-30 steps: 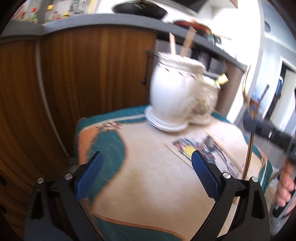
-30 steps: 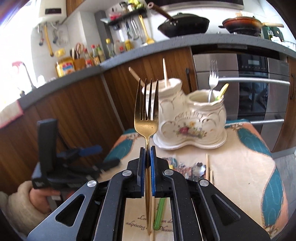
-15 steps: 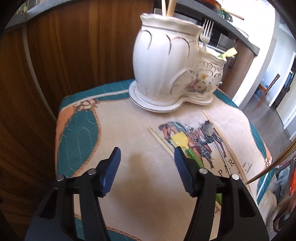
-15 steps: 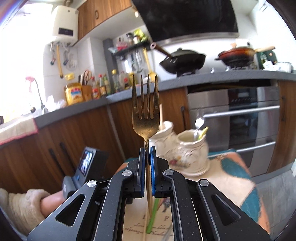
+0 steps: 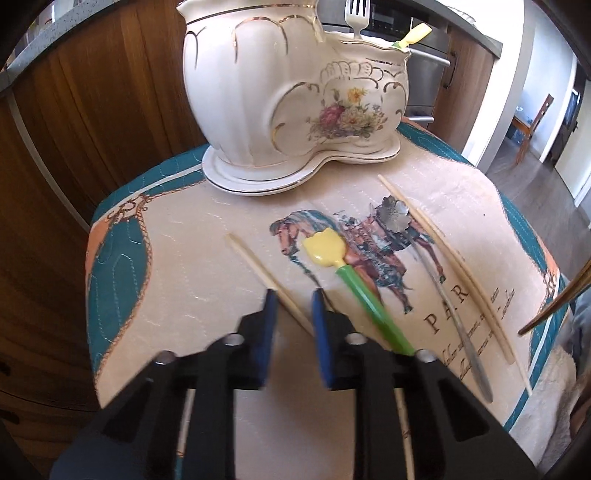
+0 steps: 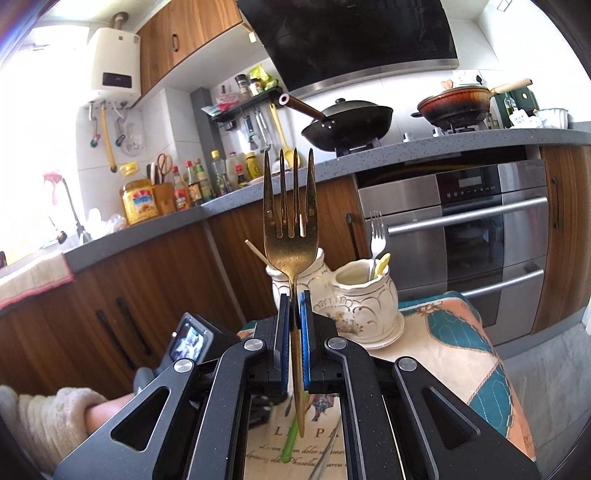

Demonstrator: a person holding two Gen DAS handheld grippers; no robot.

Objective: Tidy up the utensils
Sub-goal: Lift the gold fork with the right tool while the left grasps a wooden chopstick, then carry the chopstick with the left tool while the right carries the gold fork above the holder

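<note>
Since the earlier frame the left gripper [image 5: 291, 295] has been brought down over the cloth [image 5: 177, 280], and its jaws, wide apart then, are seen closing, now narrow. One chopstick [image 5: 255, 264] is seen lying on the cloth, running diagonally into the gap between the blue pads [image 5: 267, 325]; whether the pads press on it cannot be told. Just beside it to the right a green-handled spatula [image 5: 354, 280] is laid, then a silver spoon [image 5: 432, 266] and two more chopsticks [image 5: 443, 251]. Behind them the white ceramic holder [image 5: 288, 92] is stood on its plate, with a fork [image 5: 356, 16] upright in its lower compartment. The right gripper [image 6: 294, 314] is held clear above the table, jaws clamped on the handle of a gold fork [image 6: 291, 229], tines up.
</note>
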